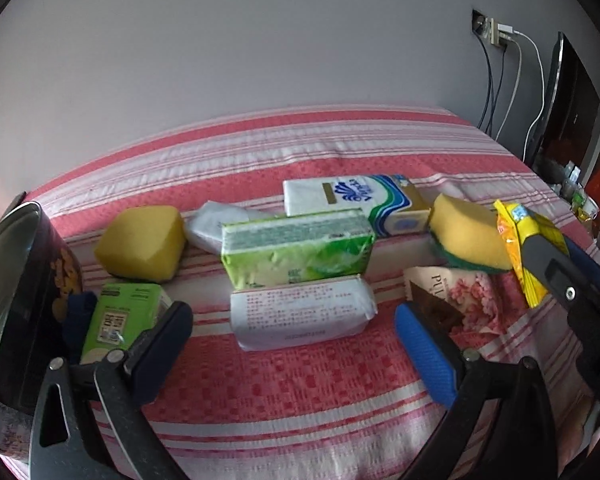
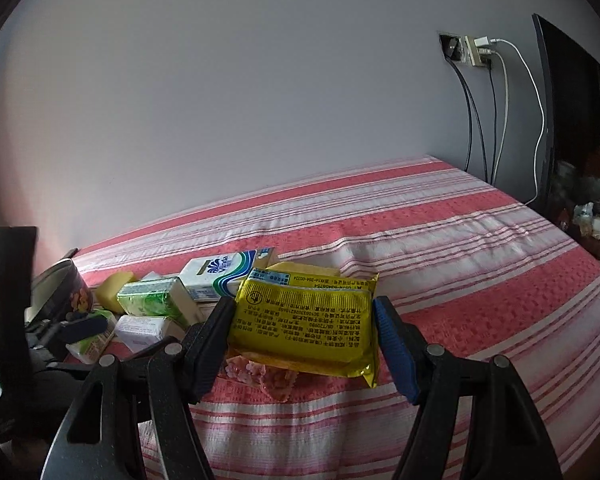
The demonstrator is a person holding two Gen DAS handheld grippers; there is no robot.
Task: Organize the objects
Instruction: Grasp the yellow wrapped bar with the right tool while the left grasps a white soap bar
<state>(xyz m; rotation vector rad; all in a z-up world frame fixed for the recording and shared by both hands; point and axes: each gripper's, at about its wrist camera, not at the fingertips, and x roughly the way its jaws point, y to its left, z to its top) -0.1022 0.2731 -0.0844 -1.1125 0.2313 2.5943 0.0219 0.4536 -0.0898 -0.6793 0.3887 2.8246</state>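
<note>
From the left wrist camera, the left gripper [image 1: 292, 344] hangs with its jaws spread wide and nothing between them, low over the red-and-white striped bedspread [image 1: 300, 400]. Just ahead of it lies a white tissue pack [image 1: 302, 312] with red print, and touching behind that a green tissue pack [image 1: 296, 252]. Farther back sits a white-and-blue tissue pack [image 1: 352, 204], with a crumpled white wrapper [image 1: 212, 224] to its left. A plain yellow sponge [image 1: 142, 244] rests left of centre; a second sponge with a green scouring base [image 1: 468, 240] tilts at the right. Near the left finger stands a small green carton [image 1: 120, 320], beside a dark can [image 1: 28, 300] at the frame edge. A floral pink packet [image 1: 468, 300] lies by the right finger. This view catches the right gripper from the side, clamped on a yellow snack packet [image 1: 520, 252].

The right wrist camera shows what that side glimpse cannot: the right gripper [image 2: 304, 328] holds the yellow snack packet [image 2: 304, 320] between both pads, its printed face up, lifted above the floral pink packet [image 2: 260, 372]. The remaining items cluster at the left, small and partly hidden. Only here are the wall socket [image 2: 476, 52] and its hanging cables [image 2: 500, 120] clearly laid out, beside a dark screen [image 2: 572, 120].
</note>
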